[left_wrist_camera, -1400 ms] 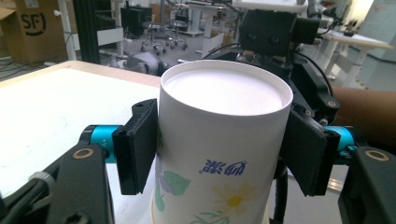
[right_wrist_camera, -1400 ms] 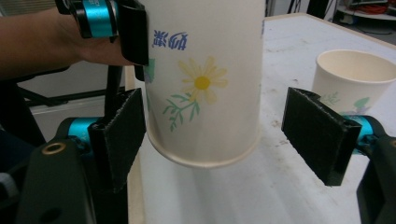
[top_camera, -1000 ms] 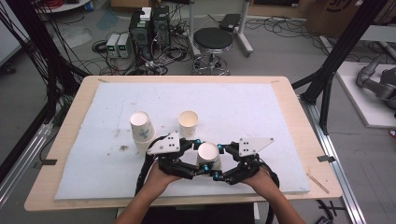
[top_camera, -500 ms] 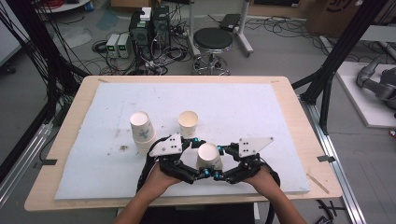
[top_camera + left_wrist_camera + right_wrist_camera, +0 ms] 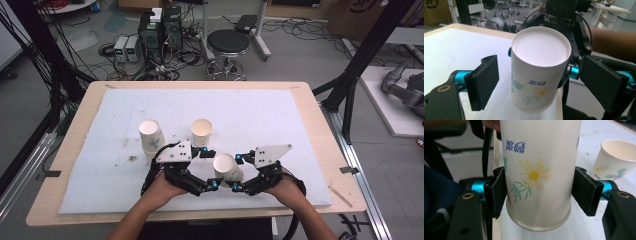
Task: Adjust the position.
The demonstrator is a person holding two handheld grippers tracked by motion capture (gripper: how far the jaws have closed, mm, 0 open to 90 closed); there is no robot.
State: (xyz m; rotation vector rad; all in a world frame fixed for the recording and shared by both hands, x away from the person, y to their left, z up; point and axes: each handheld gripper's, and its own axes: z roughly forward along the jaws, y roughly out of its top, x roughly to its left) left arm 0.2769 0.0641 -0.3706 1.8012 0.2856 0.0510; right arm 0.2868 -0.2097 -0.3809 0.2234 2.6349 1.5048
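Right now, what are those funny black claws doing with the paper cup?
A person is holding a claw tool in each hand. The right gripper is squeezing a flowered paper cup upside down, lifted off the white mat. The left gripper is open, with its jaws on either side of that same cup but not touching it. Two more cups wait on the mat: one upside-down cup and one open cup.

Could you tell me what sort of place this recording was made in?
Most likely a robotics lab or workshop. Behind the padded table stand computer towers amid tangled floor cables, with a stool, and black frame struts flank the table.
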